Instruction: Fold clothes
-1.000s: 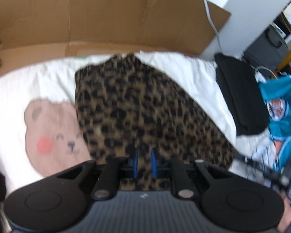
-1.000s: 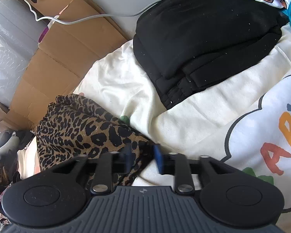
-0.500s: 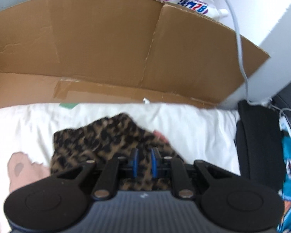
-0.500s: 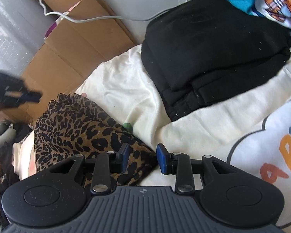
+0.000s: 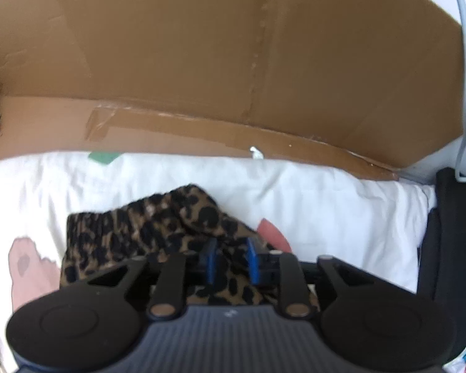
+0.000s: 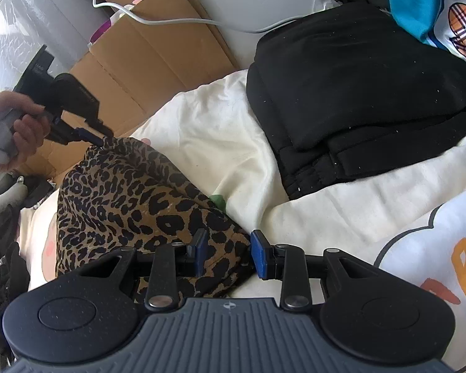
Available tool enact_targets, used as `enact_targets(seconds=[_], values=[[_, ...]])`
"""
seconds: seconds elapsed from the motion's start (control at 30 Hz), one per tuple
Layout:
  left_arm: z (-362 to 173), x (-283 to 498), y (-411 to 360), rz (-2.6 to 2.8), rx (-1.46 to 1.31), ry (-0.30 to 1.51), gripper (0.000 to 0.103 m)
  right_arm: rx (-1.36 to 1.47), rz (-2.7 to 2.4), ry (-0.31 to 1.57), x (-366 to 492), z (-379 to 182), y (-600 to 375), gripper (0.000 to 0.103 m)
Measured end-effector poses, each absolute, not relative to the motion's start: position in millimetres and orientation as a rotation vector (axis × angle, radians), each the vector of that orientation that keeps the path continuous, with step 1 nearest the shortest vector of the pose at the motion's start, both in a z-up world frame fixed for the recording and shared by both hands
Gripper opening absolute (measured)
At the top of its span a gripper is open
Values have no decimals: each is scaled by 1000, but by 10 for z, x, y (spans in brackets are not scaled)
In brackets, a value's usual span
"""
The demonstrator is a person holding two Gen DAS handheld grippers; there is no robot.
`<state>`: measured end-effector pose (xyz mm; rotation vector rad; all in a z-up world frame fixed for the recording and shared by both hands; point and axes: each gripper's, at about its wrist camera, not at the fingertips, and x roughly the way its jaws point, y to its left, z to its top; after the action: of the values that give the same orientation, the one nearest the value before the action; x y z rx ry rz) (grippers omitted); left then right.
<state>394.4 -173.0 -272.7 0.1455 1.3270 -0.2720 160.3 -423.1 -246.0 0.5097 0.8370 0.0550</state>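
You're mid-fold on the leopard-print garment [image 6: 124, 199], it's doubled over but lumpy, not squared off yet. Your left gripper [image 5: 230, 259] is pinched on its far edge, fabric bunched right ahead. Your right gripper [image 6: 228, 253] hangs open with the near corner between its pads, unclamped. Black folded clothes [image 6: 357, 93] look done.

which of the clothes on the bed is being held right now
The leopard-print garment, pinched by the left tongs; the folded black garment and teal top lie untouched.
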Motion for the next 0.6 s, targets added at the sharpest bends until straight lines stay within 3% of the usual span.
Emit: enact_targets(seconds=[0.3,0.4,0.6], values=[[-3129,4015,-1673,-133,121,1485,32,471,64,832,1614,-2462,-4208,33],[-3154,3974,-1573,-106,62,1487,42,468,65,828,1611,-2462,-4207,33],[-3149,3874,-1331,-29,-81,1457,39,461,66,819,1604,-2463,-4206,33]])
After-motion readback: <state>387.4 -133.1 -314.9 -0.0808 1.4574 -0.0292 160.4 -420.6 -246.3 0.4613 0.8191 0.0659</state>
